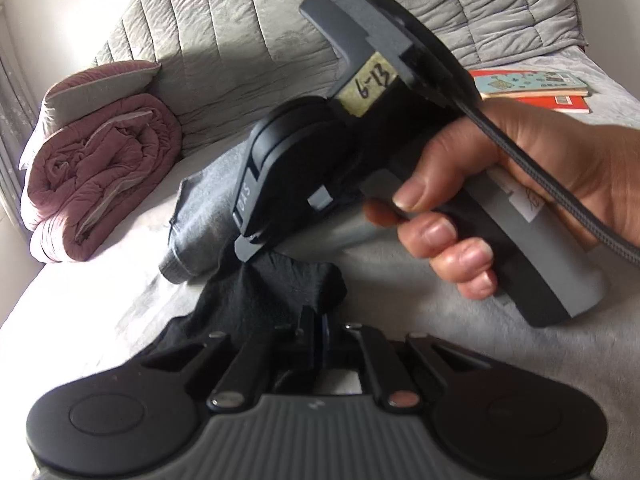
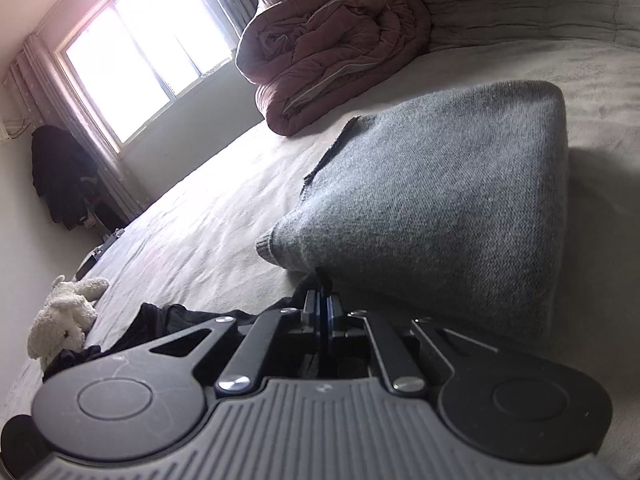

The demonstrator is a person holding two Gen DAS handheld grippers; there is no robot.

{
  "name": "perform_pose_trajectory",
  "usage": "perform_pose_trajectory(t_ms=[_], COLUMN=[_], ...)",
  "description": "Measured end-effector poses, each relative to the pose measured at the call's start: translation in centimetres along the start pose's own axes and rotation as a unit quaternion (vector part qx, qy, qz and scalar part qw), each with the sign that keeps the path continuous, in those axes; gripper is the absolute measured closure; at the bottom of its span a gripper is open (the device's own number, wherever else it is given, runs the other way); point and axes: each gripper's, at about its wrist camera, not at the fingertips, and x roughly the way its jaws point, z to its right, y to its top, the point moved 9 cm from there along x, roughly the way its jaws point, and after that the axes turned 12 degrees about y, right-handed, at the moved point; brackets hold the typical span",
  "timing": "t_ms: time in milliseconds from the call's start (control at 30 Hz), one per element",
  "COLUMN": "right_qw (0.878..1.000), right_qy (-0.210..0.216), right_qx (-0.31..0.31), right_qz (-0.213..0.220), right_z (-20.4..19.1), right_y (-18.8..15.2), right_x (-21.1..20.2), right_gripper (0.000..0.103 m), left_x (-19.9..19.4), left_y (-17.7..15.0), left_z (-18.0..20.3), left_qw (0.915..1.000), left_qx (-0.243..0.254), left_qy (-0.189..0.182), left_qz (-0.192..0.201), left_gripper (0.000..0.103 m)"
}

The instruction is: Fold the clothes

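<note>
A black garment [image 1: 276, 292] lies crumpled on the pale bed sheet [image 1: 100, 312], just in front of a folded grey knit sweater [image 2: 440, 200]. My left gripper [image 1: 318, 318] is at the bottom of the left wrist view, with its jaws together on the near edge of the black cloth. A hand [image 1: 480, 208] holds my right gripper [image 1: 250, 250], whose tip pinches the far edge of the same cloth beside the sweater. In the right wrist view the right gripper [image 2: 323, 290] is shut, with dark cloth [image 2: 180, 320] at its tip and trailing left.
A rolled pink quilt [image 1: 100, 176] and a pillow lie at the head of the bed against a grey quilted cover [image 1: 240, 20]. Books [image 1: 532, 88] sit on the far right. A white plush toy [image 2: 68, 320] lies near the bed edge, below a bright window [image 2: 140, 48].
</note>
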Motion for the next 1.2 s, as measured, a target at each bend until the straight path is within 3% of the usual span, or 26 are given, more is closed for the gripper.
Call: perform_pose_trajectory(t_ms=[100,167,233,300,400,467,700,867,1200], right_qw=[1.000,1.000,1.000,1.000,1.000,1.000,0.999,0.998,0.998], right_qy=[-0.014,-0.010,-0.008,-0.005,0.000,0.003,0.007,0.004,-0.004], right_qx=[-0.015,-0.018,-0.017,-0.013,-0.004,-0.001,-0.020,-0.030,-0.013], right_qz=[-0.010,-0.010,-0.009,-0.014,-0.022,-0.025,-0.044,-0.054,-0.068], right_z=[0.2,0.0,-0.2,-0.3,-0.7,-1.3,-4.7,-7.3,-10.7], right_y=[-0.5,-0.5,-0.6,-0.7,-0.9,-0.9,-0.5,-0.6,-1.7], right_x=[0.4,0.4,0.1,0.0,-0.6,-1.1,-3.5,-5.6,-9.6], right_gripper=[0.098,0.092,0.088,0.088,0.083,0.068,0.068,0.068,0.068], left_x=[-0.2,-0.5,-0.9,-1.5,-2.4,-3.1,-7.3,-10.4,-17.4], left_y=[0.1,0.2,0.3,0.3,0.2,0.3,0.0,-0.8,-4.9], left_z=[0.0,-0.1,-0.5,-1.1,-2.0,-3.0,-5.9,-7.1,-10.8], left_qw=[1.0000,0.9999,0.9996,0.9990,0.9976,0.9958,0.9864,0.9812,0.9617], left_qx=[-0.002,-0.012,-0.028,-0.042,-0.064,-0.082,-0.142,-0.158,-0.216], left_qy=[0.008,0.010,0.009,0.015,0.027,0.041,0.081,0.107,0.155], left_qz=[0.004,0.005,0.004,0.002,0.000,0.000,-0.013,-0.029,-0.067], left_gripper=[0.095,0.090,0.068,0.061,0.059,0.055,0.053,0.051,0.049])
